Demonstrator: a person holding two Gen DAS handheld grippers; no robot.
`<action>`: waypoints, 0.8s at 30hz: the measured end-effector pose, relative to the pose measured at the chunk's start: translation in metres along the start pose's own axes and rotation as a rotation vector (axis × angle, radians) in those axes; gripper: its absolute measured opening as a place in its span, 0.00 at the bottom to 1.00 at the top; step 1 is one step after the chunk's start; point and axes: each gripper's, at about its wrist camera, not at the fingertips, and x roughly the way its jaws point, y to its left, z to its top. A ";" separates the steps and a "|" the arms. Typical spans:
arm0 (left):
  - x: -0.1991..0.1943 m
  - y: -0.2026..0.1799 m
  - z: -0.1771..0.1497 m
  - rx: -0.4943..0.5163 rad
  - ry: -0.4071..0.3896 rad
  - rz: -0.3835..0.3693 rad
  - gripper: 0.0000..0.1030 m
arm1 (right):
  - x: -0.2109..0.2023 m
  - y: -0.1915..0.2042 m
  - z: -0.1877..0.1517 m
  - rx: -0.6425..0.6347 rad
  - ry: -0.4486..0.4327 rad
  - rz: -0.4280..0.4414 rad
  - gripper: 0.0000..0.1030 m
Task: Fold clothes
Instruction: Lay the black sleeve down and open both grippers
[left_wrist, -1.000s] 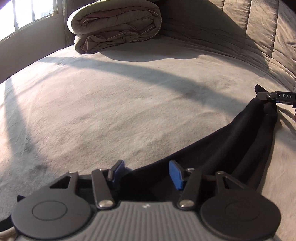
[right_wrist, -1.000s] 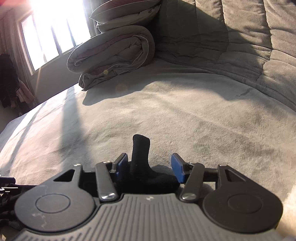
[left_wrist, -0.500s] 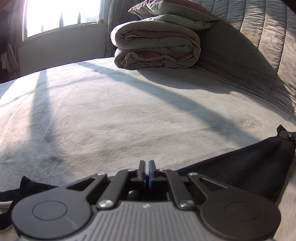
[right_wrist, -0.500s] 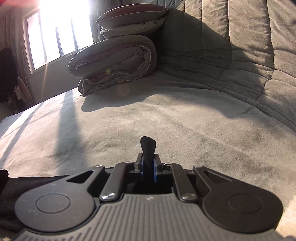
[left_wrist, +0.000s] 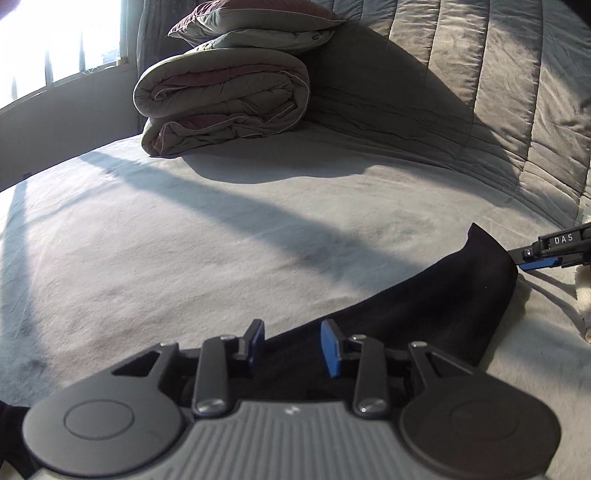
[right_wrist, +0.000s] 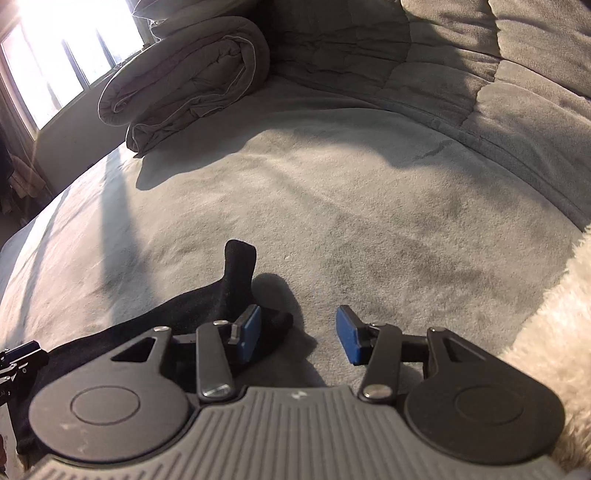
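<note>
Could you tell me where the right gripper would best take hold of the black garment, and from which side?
Probably the raised corner tab of the black garment, which stands clear of the bed. The right gripper, jaws opening, could slide forward and left, level, pads either side.

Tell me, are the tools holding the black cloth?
No. Both the left tool and right tool are opening, pads off the black cloth, which lies on the bed.

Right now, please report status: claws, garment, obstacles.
Left claw and right claw opening, nothing gripped. Black garment flat on bed. No obstacle nearby.
</note>
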 end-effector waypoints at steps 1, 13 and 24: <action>0.005 -0.007 0.005 0.003 0.007 -0.013 0.34 | 0.002 0.000 -0.001 -0.001 -0.007 0.012 0.49; 0.052 -0.088 0.030 0.081 0.053 -0.108 0.35 | -0.027 0.016 0.004 -0.175 -0.032 -0.071 0.10; -0.020 -0.061 -0.024 0.114 0.045 -0.185 0.44 | -0.015 0.000 0.006 -0.075 -0.075 0.033 0.48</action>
